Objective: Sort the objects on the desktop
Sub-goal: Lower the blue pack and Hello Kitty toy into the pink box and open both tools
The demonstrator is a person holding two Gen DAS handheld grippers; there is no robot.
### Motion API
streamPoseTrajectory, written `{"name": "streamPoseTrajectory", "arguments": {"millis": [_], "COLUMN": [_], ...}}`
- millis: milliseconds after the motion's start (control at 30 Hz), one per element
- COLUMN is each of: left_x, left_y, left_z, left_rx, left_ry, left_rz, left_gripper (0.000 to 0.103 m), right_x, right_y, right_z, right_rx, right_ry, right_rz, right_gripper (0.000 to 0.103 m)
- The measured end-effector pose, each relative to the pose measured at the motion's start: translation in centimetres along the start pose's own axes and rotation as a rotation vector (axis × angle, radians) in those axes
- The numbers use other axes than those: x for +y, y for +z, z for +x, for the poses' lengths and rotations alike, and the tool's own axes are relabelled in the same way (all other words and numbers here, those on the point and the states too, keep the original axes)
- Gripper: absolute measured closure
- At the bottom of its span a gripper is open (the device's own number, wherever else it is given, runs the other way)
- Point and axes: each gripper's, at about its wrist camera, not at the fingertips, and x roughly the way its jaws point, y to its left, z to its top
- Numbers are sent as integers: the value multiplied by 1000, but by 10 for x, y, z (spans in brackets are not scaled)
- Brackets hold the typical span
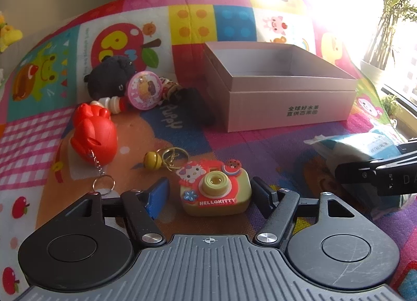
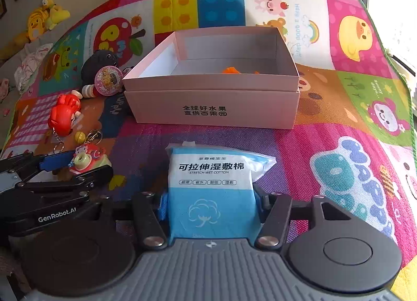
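Under me, a bright patchwork play mat (image 2: 325, 150). Centre: an open pink box (image 2: 213, 108). Left: red figure keychain (image 2: 62, 118), toy camera (image 1: 216, 191), black plush (image 1: 109, 74). Wet-cotton pack (image 2: 211, 186) below the box.

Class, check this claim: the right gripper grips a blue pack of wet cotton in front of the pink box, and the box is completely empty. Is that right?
Not quite. The right gripper does grip the wet cotton pack, but the pink box is not empty: the right wrist view shows an orange object inside.

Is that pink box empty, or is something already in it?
Not empty. The right wrist view shows an orange object lying on the floor of the open pink box; what it is, I cannot tell.
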Motion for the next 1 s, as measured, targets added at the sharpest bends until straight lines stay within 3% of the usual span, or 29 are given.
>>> {"name": "streamPoseTrajectory", "arguments": {"millis": [100, 200, 333, 433, 600, 700, 800, 1000], "left_x": [-3, -6, -9, -11, -15, -21, -30, -51], "left_y": [0, 2, 7, 28, 88, 123, 144, 164], "left_z": [2, 1, -16, -41, -86, -88, -68, 7], "left_rx": [-8, -10, -41, -123, -350, -408, -407, -267], "left_ry": [4, -7, -16, -45, -69, -105, -127, -139], "left_rz": [9, 29, 69, 84, 131, 144, 156, 177], "left_gripper": [29, 42, 42, 42, 42, 42, 42, 42], "right_x": [-1, -5, -14, -22, -33, -34, -31, -36], "right_y": [-3, -6, -2, 13, 45, 53, 52, 43], "right_z": [-7, -17, -42, -72, -132, -155, -159, -133], "right_rx": [8, 13, -17, -111, -333, -426, -449, -374], "right_ry": [14, 29, 51, 43, 67, 91, 119, 96], "right_rz": [-3, 8, 27, 40, 75, 65, 40, 24], "right_gripper": [48, 48, 49, 49, 49, 49, 49, 49]}}
